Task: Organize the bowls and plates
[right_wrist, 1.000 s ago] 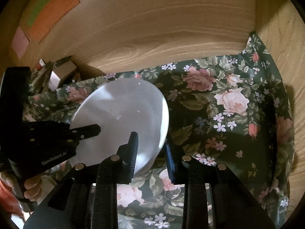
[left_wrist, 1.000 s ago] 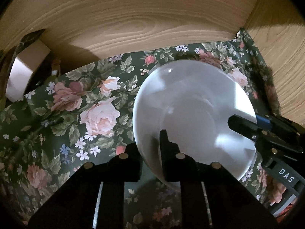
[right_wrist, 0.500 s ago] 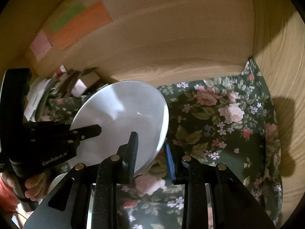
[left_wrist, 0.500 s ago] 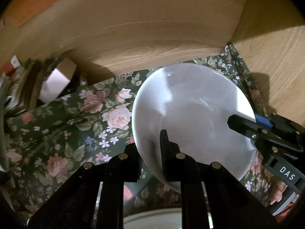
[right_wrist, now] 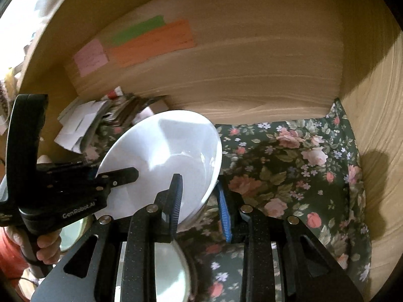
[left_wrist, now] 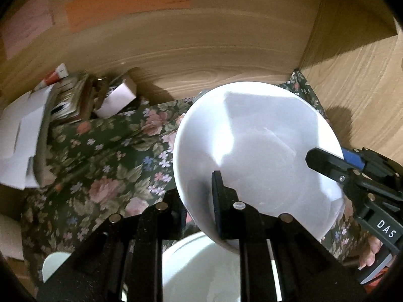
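Note:
A white bowl [left_wrist: 257, 151] hangs tilted above the floral cloth [left_wrist: 113, 171], gripped from two sides. My left gripper [left_wrist: 199, 196] is shut on its near rim, one finger inside and one outside. My right gripper [right_wrist: 200, 198] is shut on the opposite rim, with its blue pad under the outer wall. In the right wrist view the bowl [right_wrist: 163, 151] is at centre left, with the left gripper [right_wrist: 118, 176] clamped on its far edge. The right gripper [left_wrist: 327, 166] shows at the right of the left wrist view. Another white dish [left_wrist: 201, 269] lies beneath the bowl.
Papers and a small box [left_wrist: 75, 100] are piled at the back left against the wooden wall [right_wrist: 252, 80], which carries coloured notes [right_wrist: 151, 40]. A wooden side wall [left_wrist: 357, 95] closes the right. A small white dish edge [left_wrist: 54, 261] shows at lower left. Hands [right_wrist: 47, 249] hold the handles.
Both grippers have lifted the bowl up and back from the wall. The paper pile, the coloured notes and the white dish underneath have come into view.

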